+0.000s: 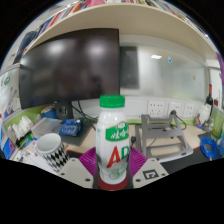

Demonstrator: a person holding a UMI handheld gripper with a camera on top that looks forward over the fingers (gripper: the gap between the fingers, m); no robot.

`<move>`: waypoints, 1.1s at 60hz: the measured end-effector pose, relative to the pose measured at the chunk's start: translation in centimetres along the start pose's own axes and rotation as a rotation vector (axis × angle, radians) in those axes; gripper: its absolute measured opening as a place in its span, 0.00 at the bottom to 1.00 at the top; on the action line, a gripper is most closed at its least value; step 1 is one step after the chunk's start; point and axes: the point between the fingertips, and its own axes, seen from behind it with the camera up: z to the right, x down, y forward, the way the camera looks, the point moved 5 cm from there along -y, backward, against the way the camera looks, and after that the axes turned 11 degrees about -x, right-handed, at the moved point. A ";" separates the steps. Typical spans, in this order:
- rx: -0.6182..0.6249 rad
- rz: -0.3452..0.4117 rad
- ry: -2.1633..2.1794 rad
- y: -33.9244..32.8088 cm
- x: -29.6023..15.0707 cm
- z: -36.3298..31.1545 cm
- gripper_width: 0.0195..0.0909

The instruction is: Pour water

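The tool [112, 172] pinches a white plastic bottle [113, 140] with a green cap [112, 101], both purple pads [88, 163] pressed against its lower body. The bottle stands upright between the fingers, long axis vertical, cap pointing up, just ahead of a dark monitor [70, 62]. A patterned white mug [49, 152] sits on the desk [30, 160] just beside the bottle, to its left. The cap looks as if it is on, so tipping now would pour nothing. The grip is low on a tall bottle, so it may swing or slip when tilted, and water could miss the mug.
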 end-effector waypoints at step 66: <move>0.257 -0.141 0.100 -18.3 -4.3 -9.7 0.91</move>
